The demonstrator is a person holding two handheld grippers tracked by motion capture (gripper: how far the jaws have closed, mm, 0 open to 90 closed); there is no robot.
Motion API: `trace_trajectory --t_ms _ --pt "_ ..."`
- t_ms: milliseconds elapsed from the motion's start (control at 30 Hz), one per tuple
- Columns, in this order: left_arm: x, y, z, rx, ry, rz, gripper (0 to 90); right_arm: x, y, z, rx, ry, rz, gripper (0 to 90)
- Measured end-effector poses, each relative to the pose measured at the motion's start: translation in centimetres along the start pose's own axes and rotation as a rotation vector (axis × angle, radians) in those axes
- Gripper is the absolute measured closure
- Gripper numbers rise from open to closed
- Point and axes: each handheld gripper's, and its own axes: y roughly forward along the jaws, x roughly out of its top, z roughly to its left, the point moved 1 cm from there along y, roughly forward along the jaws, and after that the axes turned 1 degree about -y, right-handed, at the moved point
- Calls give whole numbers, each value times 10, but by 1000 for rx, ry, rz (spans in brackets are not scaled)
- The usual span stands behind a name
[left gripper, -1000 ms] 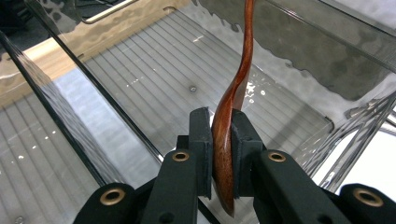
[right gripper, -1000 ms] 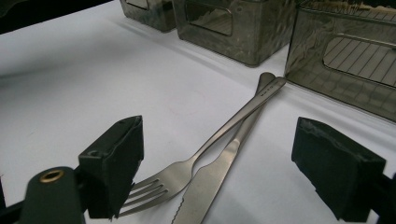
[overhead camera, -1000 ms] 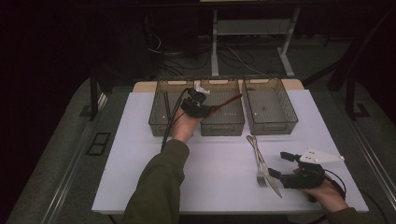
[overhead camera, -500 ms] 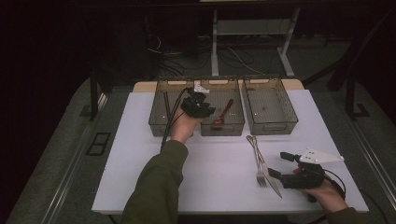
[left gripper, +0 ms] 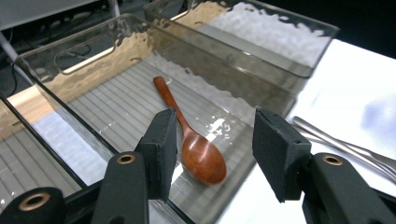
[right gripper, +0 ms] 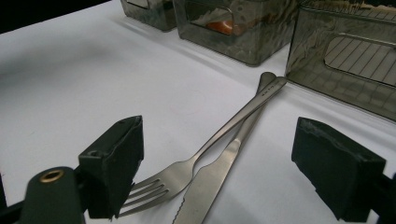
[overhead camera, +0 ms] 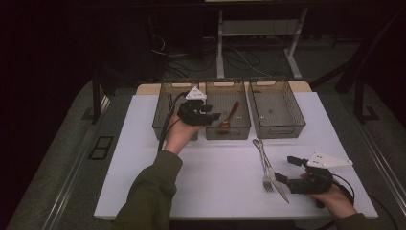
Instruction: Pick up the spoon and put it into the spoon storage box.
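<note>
Your left gripper (overhead camera: 212,116) hung wide, empty, over the middle bin (overhead camera: 242,128). Its spoon (overhead camera: 228,117) lay bowl toward you. Right gripper (overhead camera: 288,170) gaped beside the fork (overhead camera: 265,165).

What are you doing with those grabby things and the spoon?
A person holds a gripper in each hand at a white table. The left gripper hangs open over the middle bin, where a wooden spoon lies on the bottom. The right gripper is open too, low on the table, with a fork and a knife lying crossed just ahead of its fingers. The right bin looks empty.
</note>
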Motion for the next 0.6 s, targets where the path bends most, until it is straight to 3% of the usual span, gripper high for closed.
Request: trace_trajectory --t_ms 167,333,600 --pt "-7 -15 -11 -22 10 -34 436 0 0 0 -1 2 0 161" --pt "-20 -28 -23 -57 35 -14 364 0 0 0 -1 3 2 161" --pt "-50 -43 -40 -88 27 -18 291 0 1 1 1 6 6 161"
